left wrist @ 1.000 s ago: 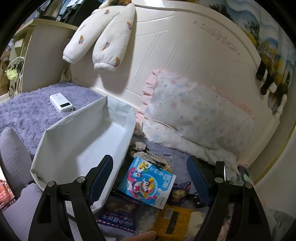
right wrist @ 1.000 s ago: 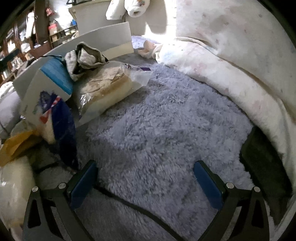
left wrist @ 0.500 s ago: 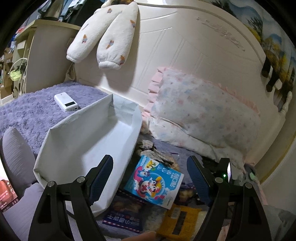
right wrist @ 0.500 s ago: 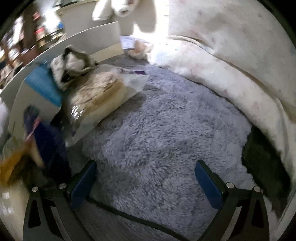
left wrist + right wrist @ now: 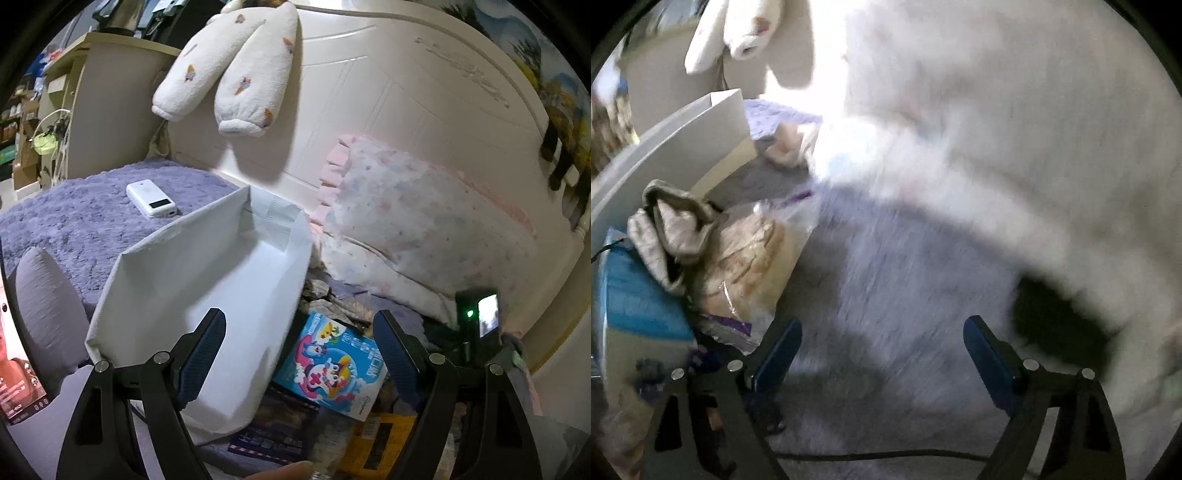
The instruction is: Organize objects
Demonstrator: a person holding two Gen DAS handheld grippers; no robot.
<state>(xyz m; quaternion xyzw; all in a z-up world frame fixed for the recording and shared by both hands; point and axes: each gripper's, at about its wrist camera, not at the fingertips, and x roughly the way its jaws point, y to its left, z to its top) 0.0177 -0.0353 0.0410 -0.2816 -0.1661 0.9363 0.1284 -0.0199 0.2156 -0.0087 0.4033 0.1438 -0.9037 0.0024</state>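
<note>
A pile of snacks lies on the purple bedspread: a blue cartoon box (image 5: pixel 332 363), a dark packet (image 5: pixel 284 421) and a yellow packet (image 5: pixel 373 435). A white open bag (image 5: pixel 207 280) stands left of them. My left gripper (image 5: pixel 299 354) is open and empty, above the bag's edge and the blue box. My right gripper (image 5: pixel 882 354) is open and empty over the bedspread (image 5: pixel 905 277); a clear bread bag (image 5: pixel 753 258), a crumpled cloth (image 5: pixel 672 225) and the blue box (image 5: pixel 639 299) lie to its left.
A white power bank (image 5: pixel 151 199) lies on the bedspread at the left. A floral pillow (image 5: pixel 424 236) leans on the white headboard (image 5: pixel 369 110). A fluffy white garment (image 5: pixel 229 74) hangs above. A grey cushion (image 5: pixel 48 299) is at the left. A small lit screen (image 5: pixel 487 321) shows at the right.
The left gripper has drawn back and risen, so the bag and box sit lower. The right gripper has swung left toward the bread bag; its view is blurred.
</note>
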